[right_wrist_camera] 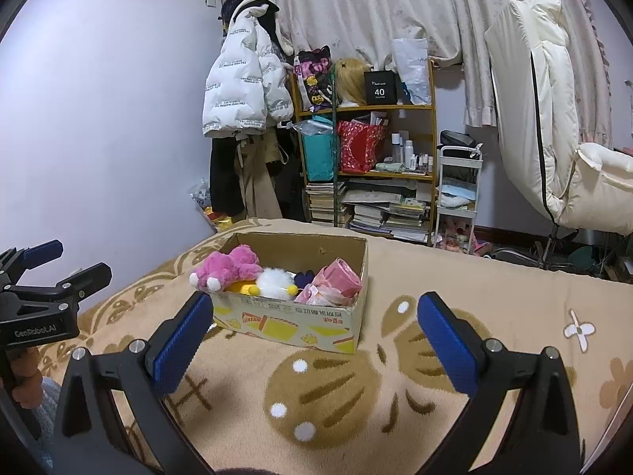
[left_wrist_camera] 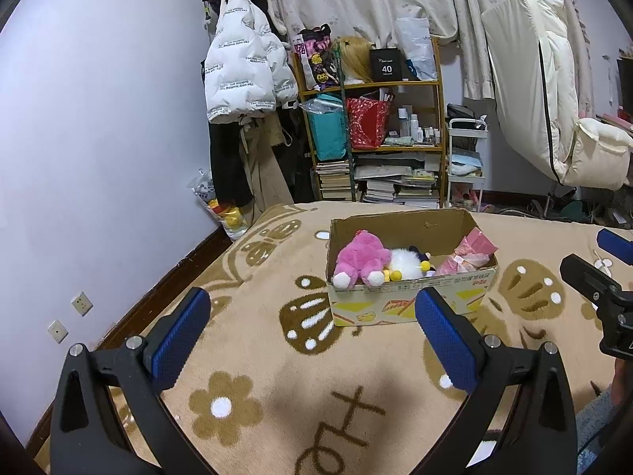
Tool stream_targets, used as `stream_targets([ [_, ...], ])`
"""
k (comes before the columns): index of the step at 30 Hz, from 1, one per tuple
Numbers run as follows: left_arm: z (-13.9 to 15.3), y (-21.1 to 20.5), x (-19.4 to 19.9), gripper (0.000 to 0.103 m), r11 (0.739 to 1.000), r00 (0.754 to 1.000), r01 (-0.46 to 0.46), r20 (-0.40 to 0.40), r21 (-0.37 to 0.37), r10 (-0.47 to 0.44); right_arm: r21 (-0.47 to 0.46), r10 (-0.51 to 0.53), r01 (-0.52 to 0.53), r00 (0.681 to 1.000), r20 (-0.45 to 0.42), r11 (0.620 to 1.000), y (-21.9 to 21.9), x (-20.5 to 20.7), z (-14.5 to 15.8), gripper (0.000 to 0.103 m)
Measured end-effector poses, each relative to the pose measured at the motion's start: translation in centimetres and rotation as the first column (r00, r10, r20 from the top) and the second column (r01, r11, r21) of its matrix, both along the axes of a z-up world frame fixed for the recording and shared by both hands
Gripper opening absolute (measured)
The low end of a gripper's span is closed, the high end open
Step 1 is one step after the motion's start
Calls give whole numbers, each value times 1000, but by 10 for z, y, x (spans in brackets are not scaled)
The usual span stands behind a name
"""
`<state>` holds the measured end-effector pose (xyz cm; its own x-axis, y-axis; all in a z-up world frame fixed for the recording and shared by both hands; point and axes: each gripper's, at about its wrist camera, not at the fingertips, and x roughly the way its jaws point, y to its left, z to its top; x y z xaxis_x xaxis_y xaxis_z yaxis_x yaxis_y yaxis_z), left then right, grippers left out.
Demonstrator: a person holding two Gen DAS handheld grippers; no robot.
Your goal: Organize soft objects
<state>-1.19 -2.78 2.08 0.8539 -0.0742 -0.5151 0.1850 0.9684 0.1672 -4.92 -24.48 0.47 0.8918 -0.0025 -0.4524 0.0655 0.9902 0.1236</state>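
Soft toys filled the cardboard box [left_wrist_camera: 411,277] on the patterned blanket [left_wrist_camera: 277,396]: a pink plush [left_wrist_camera: 362,257] lay at the nine-o'clock end with its white feet hanging over the near rim, a white fluffy toy [left_wrist_camera: 403,263] sat beside it, and a pink wrapped bundle [left_wrist_camera: 470,255] occupied the three-o'clock end. The likeliest mishap from here was the pink plush tipping out, since it draped over the edge and a nudge to the light box might dislodge it. A dark item between the white toy and the bundle was too hidden to identify. The left gripper [left_wrist_camera: 312,340] hovered above the blanket at six o'clock from the box, jaws spread wide and empty, pointing toward it. The right gripper [right_wrist_camera: 316,340] hung likewise, level and wide apart, holding nothing, near the box's three-o'clock corner.
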Motion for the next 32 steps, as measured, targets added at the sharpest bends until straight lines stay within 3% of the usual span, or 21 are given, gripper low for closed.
stream_targets([
  [32, -3, -2, 1, 102, 1000, 1000, -6, -14, -4, 6, -14, -2, 2, 1000, 14, 1000, 2, -1, -6, 103],
])
